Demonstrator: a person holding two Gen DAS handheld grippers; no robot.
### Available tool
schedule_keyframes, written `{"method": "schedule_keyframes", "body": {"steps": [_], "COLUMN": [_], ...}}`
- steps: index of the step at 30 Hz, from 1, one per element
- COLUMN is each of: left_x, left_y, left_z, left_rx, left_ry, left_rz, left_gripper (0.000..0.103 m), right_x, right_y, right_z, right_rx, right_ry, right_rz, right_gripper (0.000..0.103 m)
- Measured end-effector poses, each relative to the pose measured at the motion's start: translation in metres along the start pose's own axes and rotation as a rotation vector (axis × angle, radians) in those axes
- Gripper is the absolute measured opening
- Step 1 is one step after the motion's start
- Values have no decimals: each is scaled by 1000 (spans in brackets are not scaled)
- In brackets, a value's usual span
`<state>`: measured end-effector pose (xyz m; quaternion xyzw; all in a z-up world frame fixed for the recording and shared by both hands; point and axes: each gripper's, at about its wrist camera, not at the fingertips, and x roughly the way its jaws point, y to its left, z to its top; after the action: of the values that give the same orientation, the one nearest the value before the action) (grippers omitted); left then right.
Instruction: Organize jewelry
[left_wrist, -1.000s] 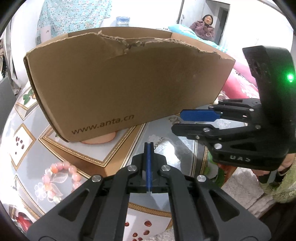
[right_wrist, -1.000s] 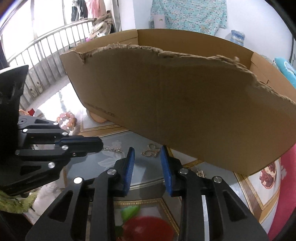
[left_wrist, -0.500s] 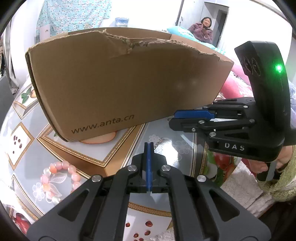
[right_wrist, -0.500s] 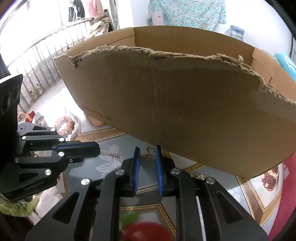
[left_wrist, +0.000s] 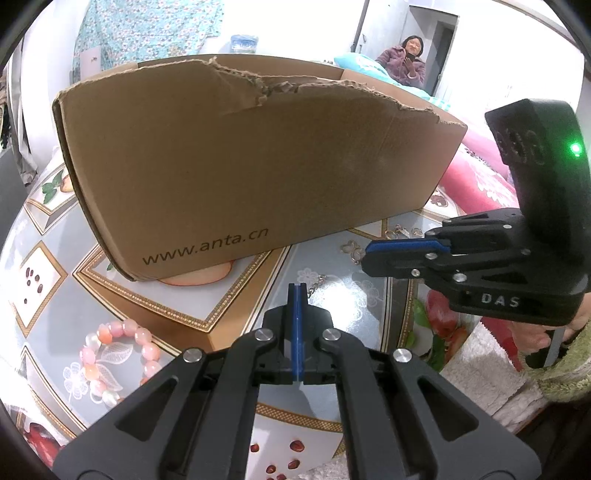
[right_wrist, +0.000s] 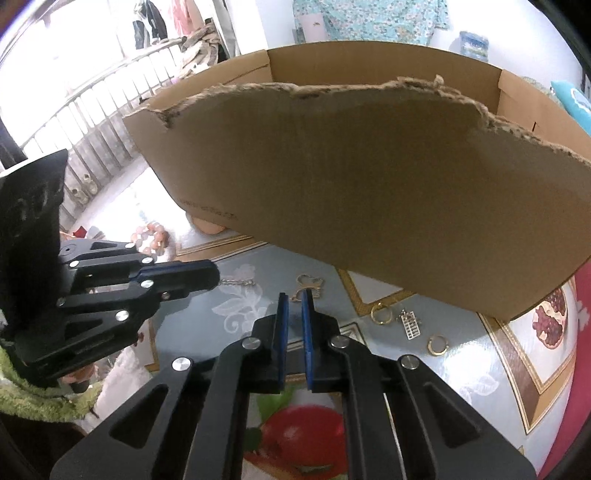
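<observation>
Patterned table (left_wrist: 51, 229) bears cardboard box (left_wrist: 258, 166), bead bracelet (left_wrist: 118, 362), gold jewelry (right_wrist: 410, 321).

Bright daylight, blown-out window glare, fisheye-warped edges.

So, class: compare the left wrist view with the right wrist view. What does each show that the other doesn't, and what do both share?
Only the left wrist view: a person seated in the far doorway, and the box lettering "www.anta.cn" readable.
Only the right wrist view: two gold rings and a small charm on the table, plus a railing.
Both: the torn cardboard box, the pink bead bracelet, the butterfly pendant and both tools.
</observation>
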<state>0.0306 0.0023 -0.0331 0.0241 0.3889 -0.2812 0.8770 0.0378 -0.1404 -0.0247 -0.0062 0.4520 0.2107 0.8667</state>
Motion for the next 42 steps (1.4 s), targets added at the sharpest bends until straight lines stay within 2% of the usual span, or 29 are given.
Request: {"method": "schedule_keyframes", "body": {"steps": [3, 6, 10, 15, 18, 22, 24, 32, 38, 42], "left_x": [0, 0, 0, 0, 1, 1, 1, 3, 3, 5], "left_y": [-2, -1, -1, -1, -2, -3, -3, -4, -5, -6], "left_z": [0, 0, 0, 0, 0, 1, 1, 3, 3, 4], "left_rx": [1, 2, 2, 2, 2, 1, 1, -2, -1, -1], "left_ry": [1, 1, 1, 2, 1, 1, 1, 0, 0, 2], "left_rz": [3, 2, 2, 0, 0, 0, 0, 0, 1, 4], "left_gripper": [0, 0, 0, 0, 0, 0, 0, 0, 0, 0], "right_x": [-2, 3, 11, 14, 15, 14, 13, 2, 1, 6], "right_y": [2, 0, -1, 12, 14, 12, 10, 4, -7, -9], "right_z": [5, 7, 10, 11, 12, 12, 12, 8, 10, 8], "right_rx": [-30, -23, -16, -77, -78, -59, -41, -19, 4, 11], "right_ry": [-20, -22, -23, -25, -18, -23, -28, -22, -31, 3], "right_rz": [-14, -44, -49, -90, -86, -78, -67, -30, -65, -55], "right_gripper": [10, 20, 21, 21, 12, 11, 2, 2, 2, 2]}}
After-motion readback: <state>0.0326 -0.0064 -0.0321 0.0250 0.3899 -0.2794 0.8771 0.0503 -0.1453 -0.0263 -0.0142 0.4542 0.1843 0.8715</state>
